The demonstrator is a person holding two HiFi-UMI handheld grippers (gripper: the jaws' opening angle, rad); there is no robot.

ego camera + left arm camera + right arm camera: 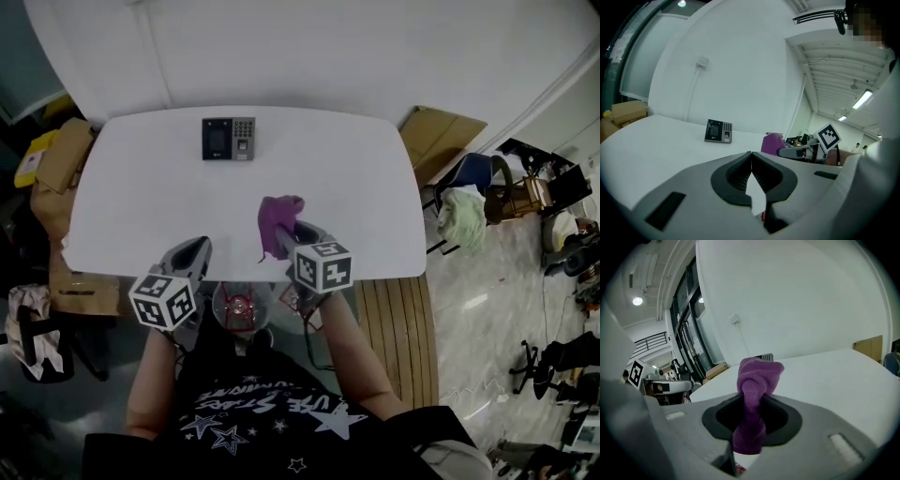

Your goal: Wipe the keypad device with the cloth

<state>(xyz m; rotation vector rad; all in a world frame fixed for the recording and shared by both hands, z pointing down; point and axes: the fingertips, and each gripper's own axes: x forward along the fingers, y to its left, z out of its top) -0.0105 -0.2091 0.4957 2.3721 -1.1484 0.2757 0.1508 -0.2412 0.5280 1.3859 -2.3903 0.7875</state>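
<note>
**Status**

1. The keypad device [229,138] stands at the far edge of the white desk [141,206], screen on its left, keys on its right. Nothing touches it.
2. The purple cloth [278,220] is well short of the keypad device, on the near side and slightly to its right. It is bunched into a twisted wad and lifted clear of the desk surface.
3. The right gripper [286,239] pinches the cloth between its jaws. In the right gripper view the wad stands up out of the jaws, and the top of the keypad device shows just behind it.
4. The left gripper [199,248] is nearer the person than the keypad device and to its left, over the near desk edge. Its jaws are pressed together with nothing between them.

**Progress (judgement)**

- Done: the cloth is picked up and secured.
- Left: carry the cloth across to the keypad device, press it on the face and wipe. No wiping contact is made yet, so the task appears to be at an early stage.

**Markings**

- Each gripper cube carries black-and-white square markers, with no text.
- Print on the keypad device is too small to read.
- The person's dark shirt [272,417] shows white stars and lettering; the word "STARS" is partly legible, the rest is not.
</note>
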